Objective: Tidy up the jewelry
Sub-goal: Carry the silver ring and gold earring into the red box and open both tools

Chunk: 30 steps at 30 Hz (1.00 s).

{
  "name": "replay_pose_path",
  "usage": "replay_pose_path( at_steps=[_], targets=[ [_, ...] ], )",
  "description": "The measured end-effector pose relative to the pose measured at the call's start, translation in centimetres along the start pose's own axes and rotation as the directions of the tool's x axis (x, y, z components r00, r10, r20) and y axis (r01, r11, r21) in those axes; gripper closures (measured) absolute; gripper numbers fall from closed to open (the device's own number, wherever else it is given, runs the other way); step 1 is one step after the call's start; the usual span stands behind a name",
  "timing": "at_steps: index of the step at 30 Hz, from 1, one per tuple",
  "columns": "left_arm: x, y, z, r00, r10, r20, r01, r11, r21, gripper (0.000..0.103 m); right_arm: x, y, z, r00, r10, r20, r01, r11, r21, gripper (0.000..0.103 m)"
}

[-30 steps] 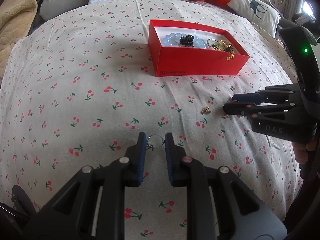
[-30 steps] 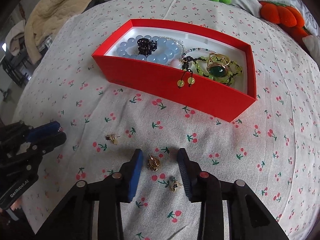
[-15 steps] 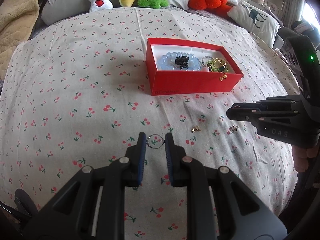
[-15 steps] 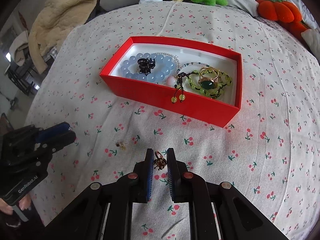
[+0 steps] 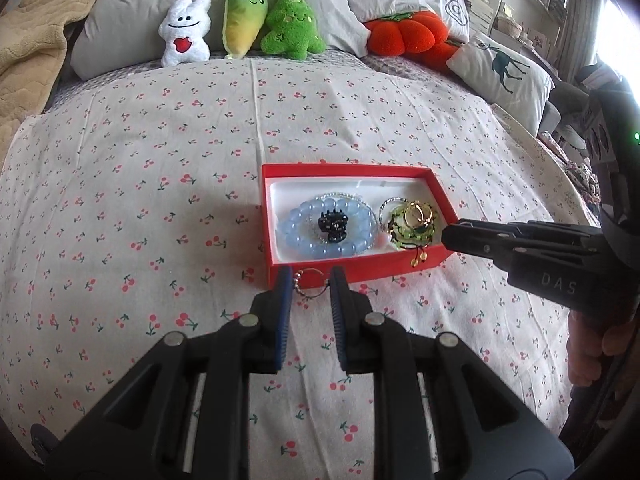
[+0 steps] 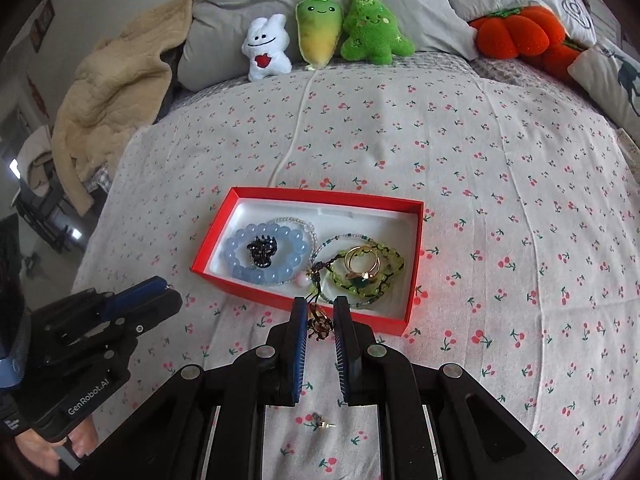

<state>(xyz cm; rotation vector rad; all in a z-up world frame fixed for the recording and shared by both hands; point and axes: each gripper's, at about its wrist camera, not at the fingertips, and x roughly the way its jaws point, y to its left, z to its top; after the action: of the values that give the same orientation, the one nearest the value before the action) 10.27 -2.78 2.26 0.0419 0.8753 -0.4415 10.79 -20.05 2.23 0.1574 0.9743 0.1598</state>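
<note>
A: Starting on our left, the left gripper [image 5: 308,286] has its fingers [image 5: 282,300] clenched on a thin wire hoop earring [image 5: 314,284] with a short bead chain at its left side. We carry it clear of the bed [image 5: 160,200], just short of the near wall of the red box [image 5: 348,268].

B: And on our right, the right gripper [image 6: 320,322] has its fingers [image 6: 298,328] grasping a small gold-brown earring [image 6: 319,322], also off the bed and right at the box's near wall. One more tiny stud [image 6: 320,422] lies on the cherry-print sheet below that gripper.

A: To do this step well, we judge both pieces should go over the wall before we release. The bare white floor at the back of the box looks the safest spot; the front holds the blue bead bracelet [image 5: 330,232] with the black claw clip [image 5: 332,224] and, to the right, the green bracelet and gold rings [image 5: 414,218].

B: We should let go low, so nothing bounces or snags the beaded strings that hang over the front wall.

A: As for how the hoop lies: its ring faces our camera, spanning the gap between the fingers, so its longest line runs left to right, roughly along the box's long side.

B: Our gold piece is too small and tangled to give a clear axis; it seems to run along the fingers, toward the box.
</note>
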Motion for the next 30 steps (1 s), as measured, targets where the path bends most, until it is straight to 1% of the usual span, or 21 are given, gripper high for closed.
replay_pose_path(
  at_steps=[7,13,19,22,24,28,30],
  targets=[
    [2.6,-0.4,1.3,1.000,-0.004,0.011,0.004,1.000,-0.013,0.082,1.8,-1.7,1.1,1.000,0.006,0.009,-0.006,0.998,0.058,0.090],
    [4.3,-0.3,1.7,1.000,0.005,0.007,-0.004,1.000,-0.017,0.082,2.6,-2.3,1.4,1.000,0.008,0.011,-0.008,0.998,0.064,0.090],
    [4.6,-0.4,1.7,1.000,0.003,0.003,-0.003,1.000,-0.019,0.082,3.2,-2.6,1.6,1.000,0.007,0.010,-0.008,0.998,0.063,0.089],
    [4.6,-0.4,1.8,1.000,0.003,-0.002,-0.003,1.000,-0.015,0.075,3.2,-2.6,1.6,1.000,0.014,0.015,-0.015,0.998,0.060,0.089],
    [4.1,-0.4,1.8,1.000,0.006,0.006,-0.006,1.000,-0.014,0.068,3.0,-2.5,1.7,1.000,0.025,0.019,-0.026,0.998,0.059,0.088],
    [2.8,-0.4,1.9,1.000,0.013,0.019,-0.013,1.000,-0.010,0.063,2.2,-2.1,1.9,0.999,0.022,0.025,-0.023,0.999,0.048,0.087],
    [2.1,-0.3,1.7,1.000,0.019,0.024,-0.018,1.000,-0.011,0.058,1.6,-1.9,1.8,0.999,0.018,0.032,-0.019,0.999,0.040,0.086]
  ],
)
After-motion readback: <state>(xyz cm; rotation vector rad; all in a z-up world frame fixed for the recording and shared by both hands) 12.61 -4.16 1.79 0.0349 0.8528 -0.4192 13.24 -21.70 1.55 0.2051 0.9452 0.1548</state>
